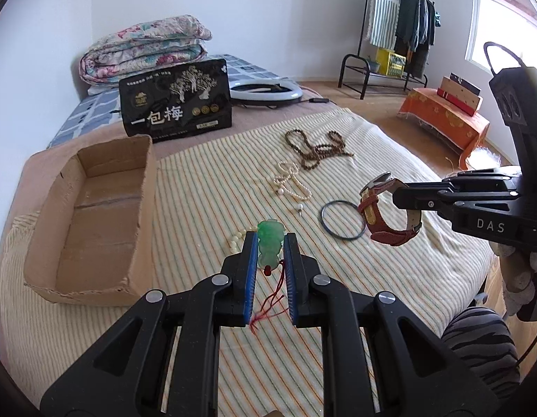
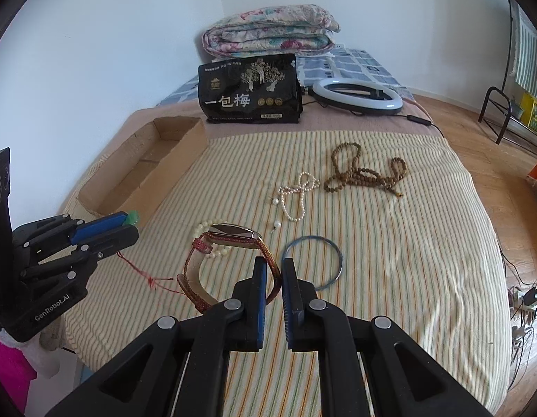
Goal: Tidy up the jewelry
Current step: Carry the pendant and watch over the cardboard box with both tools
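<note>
Nearest in the left wrist view: left gripper point(image 1: 271, 243), blue-padded fingers clamped on a translucent green carved jade pendant point(image 1: 270, 245), thin red cord tassel point(image 1: 268, 304) dangling between the fingers above the striped cream bedspread point(image 1: 212, 180). In the right wrist view: right gripper point(image 2: 275, 271), fingers pinched together on the strap of a red-brown leather wristwatch point(image 2: 230, 260), lifted clear of the bedspread, its face tilted upward. Just beyond the left fingertips, a short strand of pale cream beads point(image 1: 235, 241) lying on the cloth. Right of that, a thin dark blue-grey ring bangle point(image 1: 342, 220) flat on the bedspread, partly behind the hanging watch. To the left, an open shallow brown cardboard box point(image 1: 94, 215), resting on the bed. Further on, a looped white pearl necklace point(image 1: 290, 182) with a loose pearl nearby, then a long brown wooden bead strand point(image 1: 315, 149) coiled beyond it. At the far end, a black printed package point(image 1: 176, 99) standing upright, a white ring light point(image 1: 266, 92) lying flat, and a folded floral quilt point(image 1: 143, 48) behind.
</note>
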The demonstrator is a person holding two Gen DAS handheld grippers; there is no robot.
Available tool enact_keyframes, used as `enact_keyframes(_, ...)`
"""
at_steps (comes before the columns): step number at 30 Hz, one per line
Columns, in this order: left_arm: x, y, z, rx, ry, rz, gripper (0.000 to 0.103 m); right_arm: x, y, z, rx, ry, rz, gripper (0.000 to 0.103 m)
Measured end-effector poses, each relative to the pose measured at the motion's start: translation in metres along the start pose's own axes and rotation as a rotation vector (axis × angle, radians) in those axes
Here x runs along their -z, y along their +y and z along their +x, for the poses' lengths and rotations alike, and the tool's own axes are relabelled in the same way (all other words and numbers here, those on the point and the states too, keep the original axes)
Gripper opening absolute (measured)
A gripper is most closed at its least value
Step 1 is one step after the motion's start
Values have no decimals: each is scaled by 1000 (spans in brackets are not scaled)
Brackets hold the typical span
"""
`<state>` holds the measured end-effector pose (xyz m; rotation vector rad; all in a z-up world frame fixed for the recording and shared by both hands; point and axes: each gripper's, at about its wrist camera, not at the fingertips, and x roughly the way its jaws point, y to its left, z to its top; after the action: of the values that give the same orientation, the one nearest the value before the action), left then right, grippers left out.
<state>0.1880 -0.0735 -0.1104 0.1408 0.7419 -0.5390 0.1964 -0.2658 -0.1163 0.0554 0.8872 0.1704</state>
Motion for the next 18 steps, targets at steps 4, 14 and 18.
enact_keyframes(4,-12,17,-19,-25,-43,-11,13,-12,13,-9,-5,-26,-30,6)
enact_keyframes(14,-39,70,-61,-96,-133,-42,13,-55,50,-20,-27,-90,-85,6)
enact_keyframes(18,-48,91,-72,-132,-159,-47,13,-76,65,-17,-41,-108,-96,6)
